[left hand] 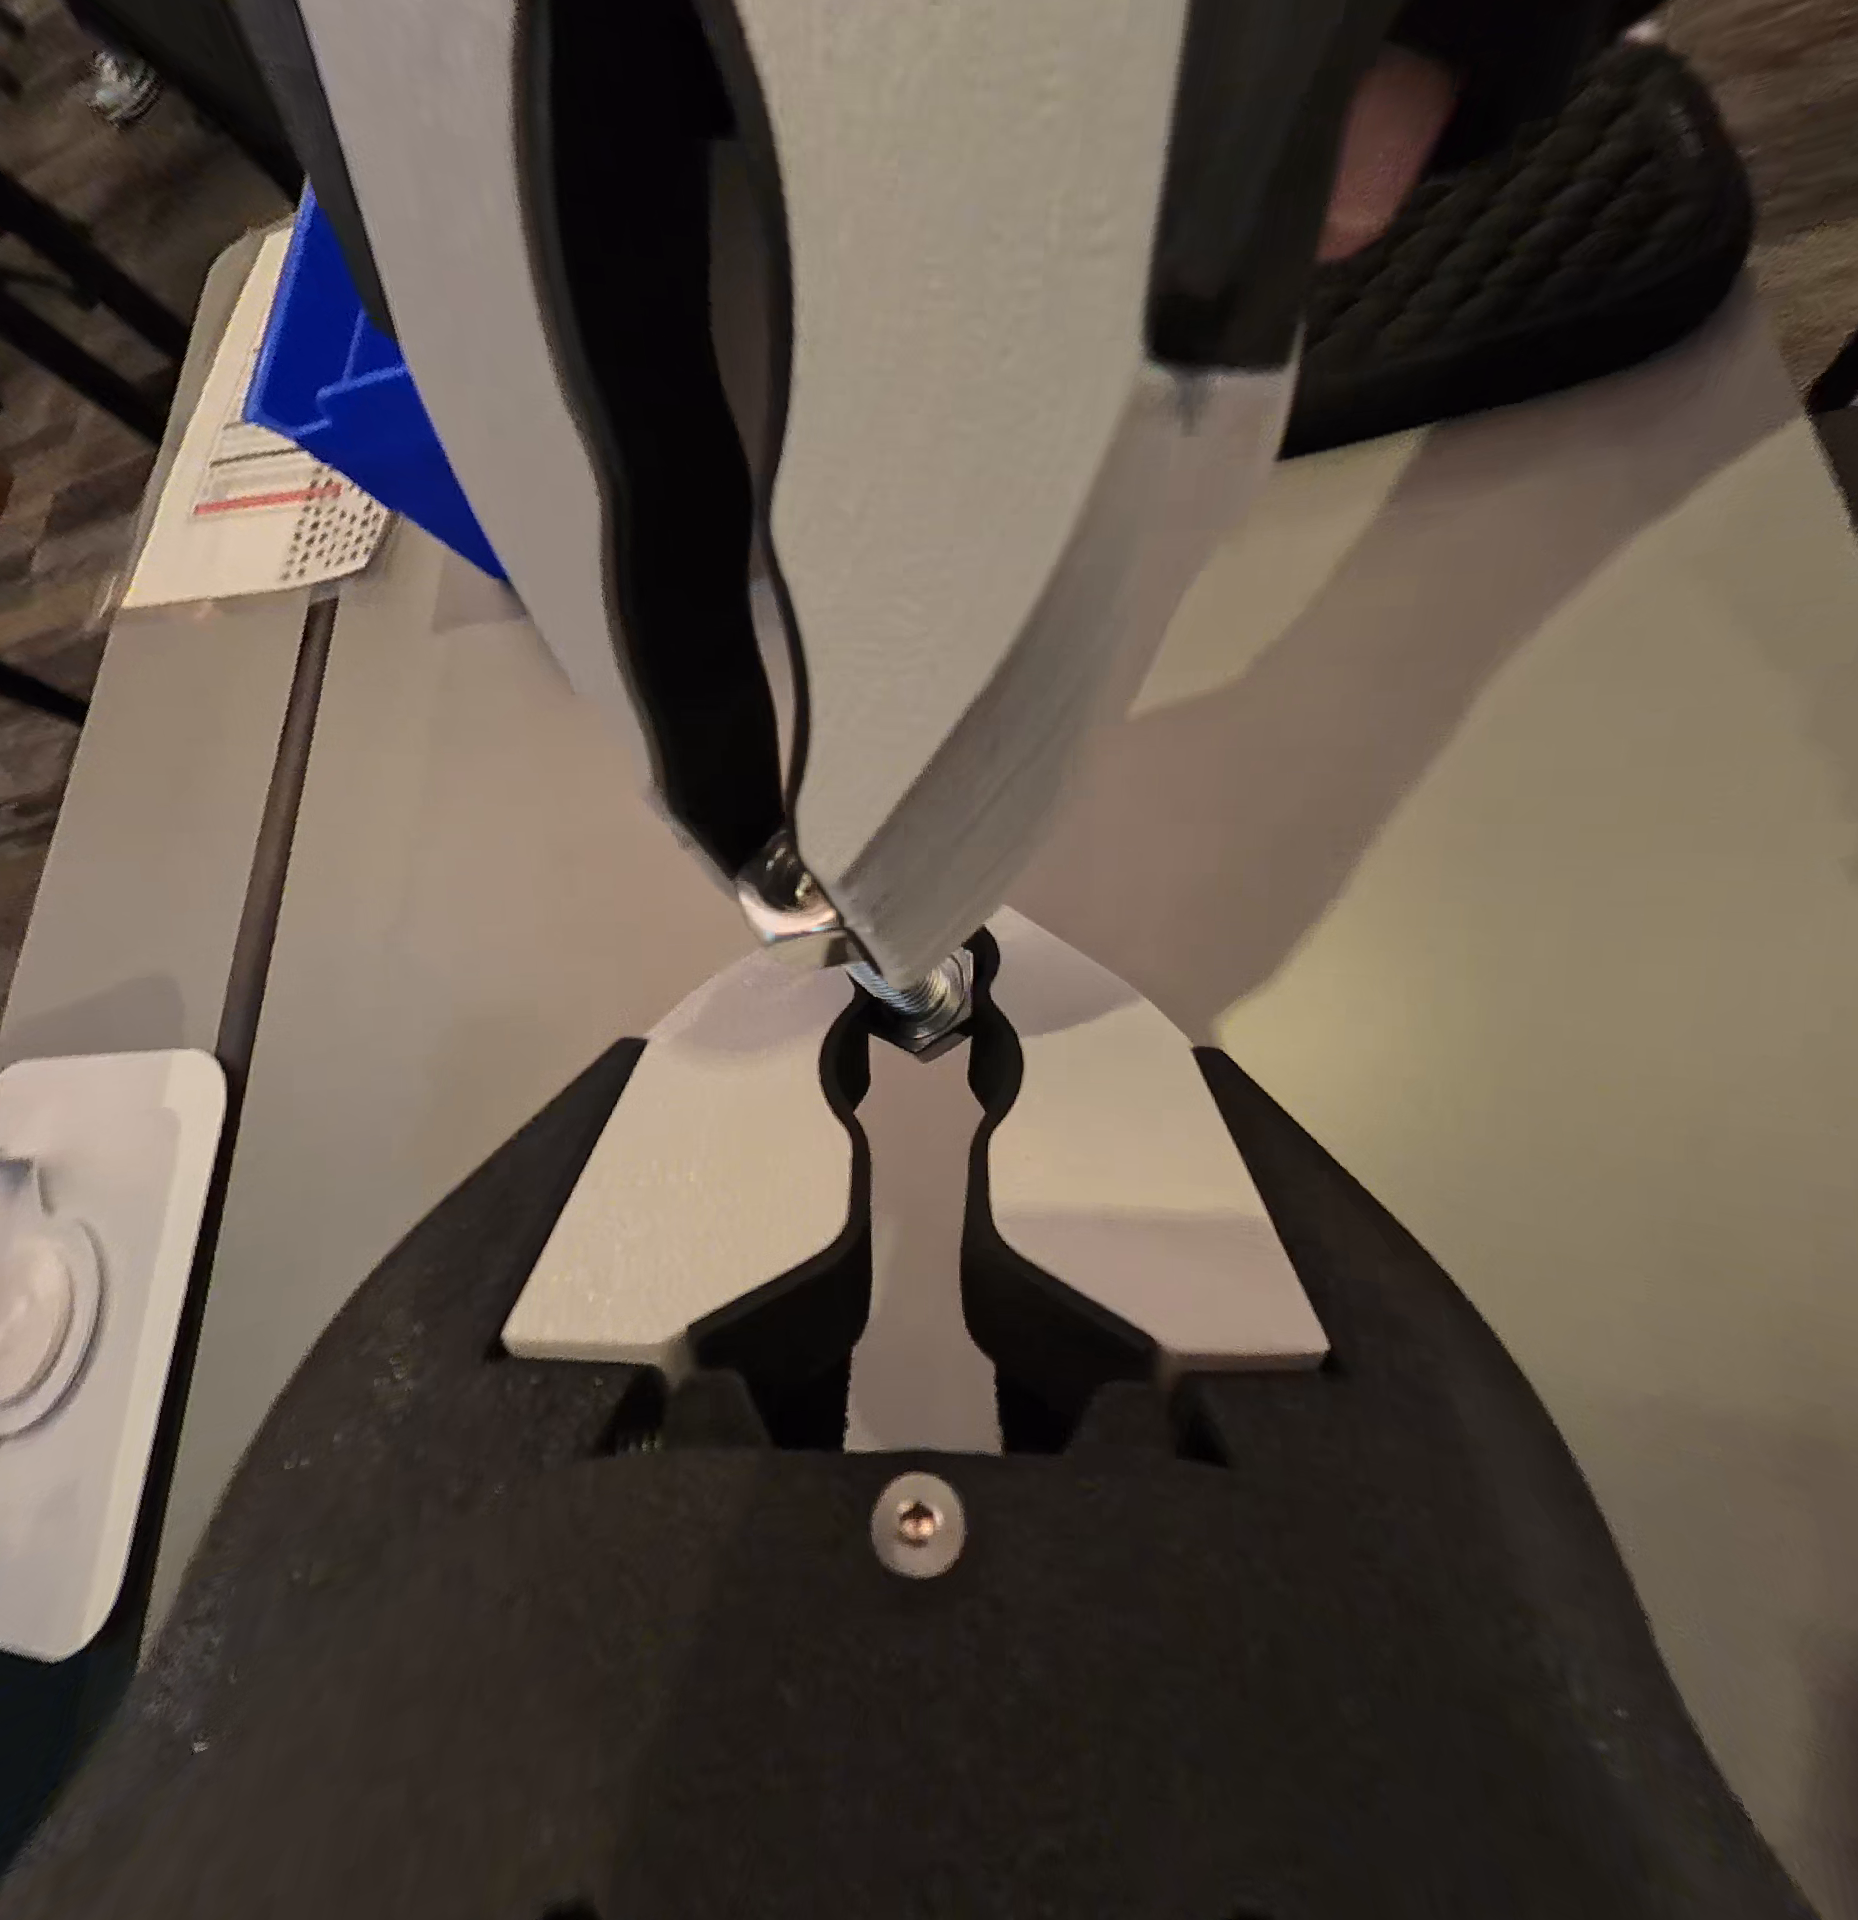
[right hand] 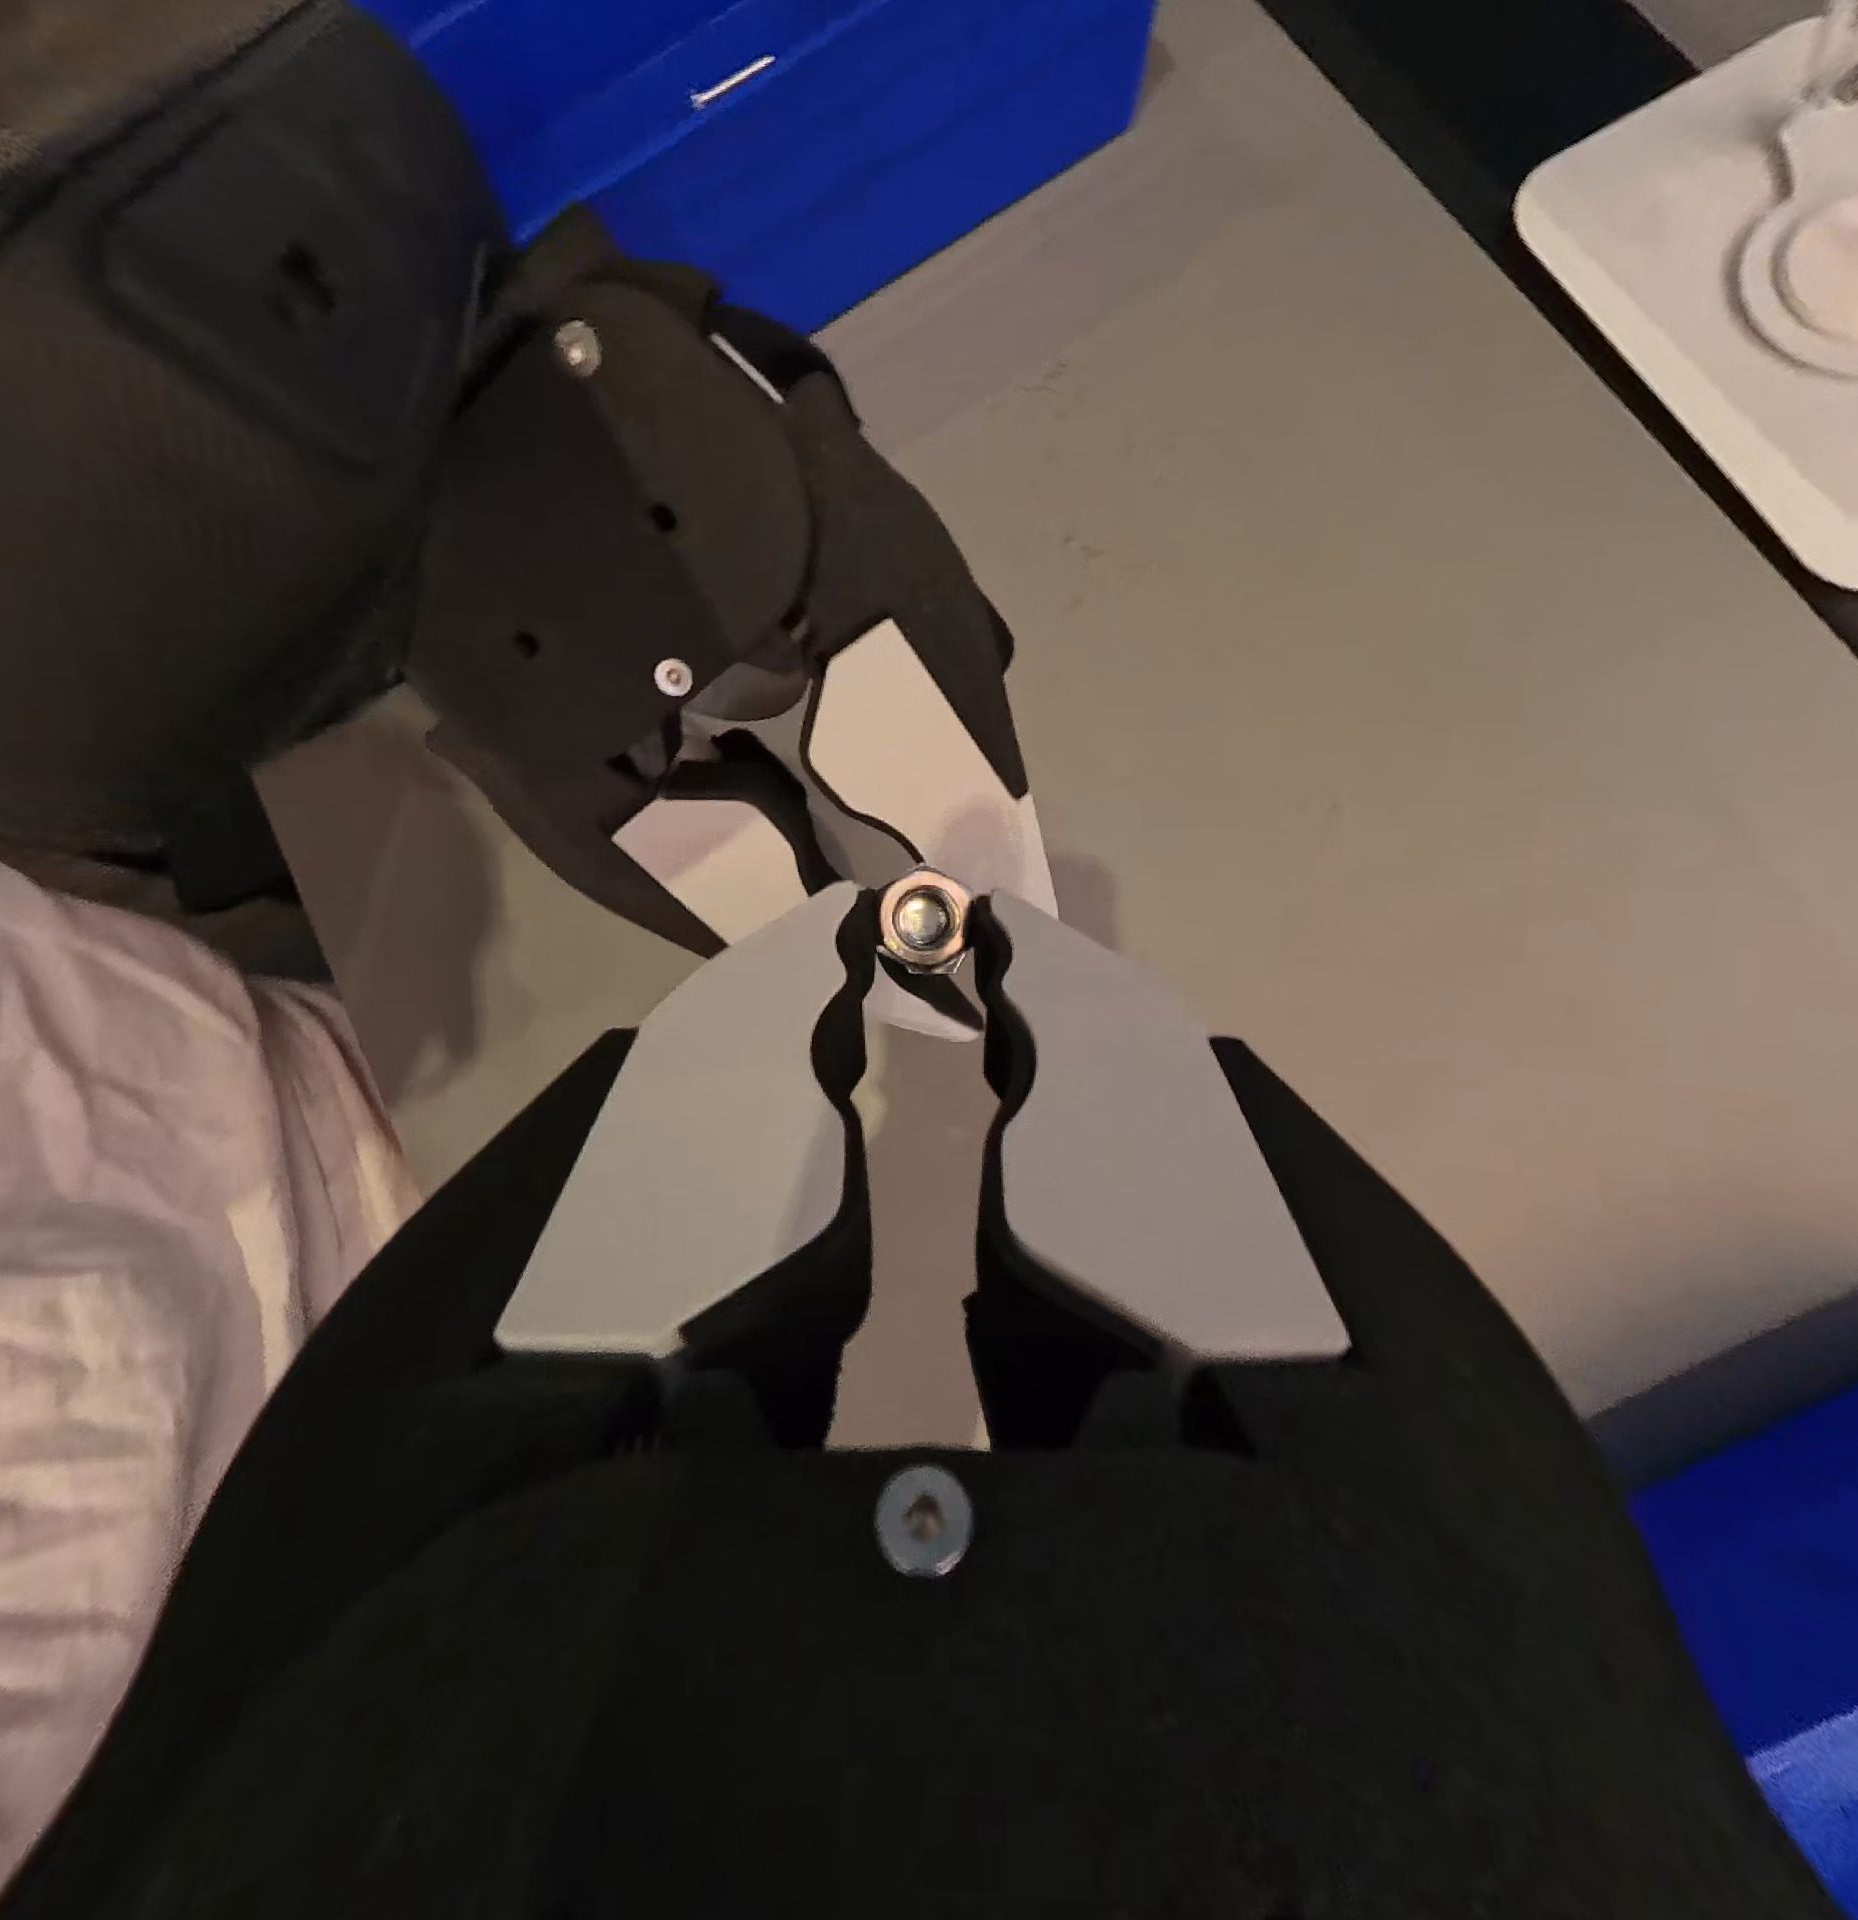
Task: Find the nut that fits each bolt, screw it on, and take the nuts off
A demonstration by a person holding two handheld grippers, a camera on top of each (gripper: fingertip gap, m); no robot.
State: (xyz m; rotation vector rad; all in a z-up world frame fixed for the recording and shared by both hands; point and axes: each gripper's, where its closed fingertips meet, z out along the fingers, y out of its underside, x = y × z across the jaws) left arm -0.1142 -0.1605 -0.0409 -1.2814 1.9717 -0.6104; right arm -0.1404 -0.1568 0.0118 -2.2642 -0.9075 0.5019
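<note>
My left gripper is shut on the head end of a threaded steel bolt, held above the grey table. My right gripper comes down from the top of the left wrist view, shut on a shiny hex nut at the bolt's free end. In the right wrist view my right gripper pinches the nut, and the bolt's tip shows in its hole. The left gripper reaches in from the upper left behind it. A second nut-like ring sits lower on the thread.
A blue bin and a printed sheet lie at the table's far left. A white tray holding a clear item sits at the left edge, also seen in the right wrist view. Another blue bin is at lower right. Spacing between my two grippers at the tips: around 6 cm.
</note>
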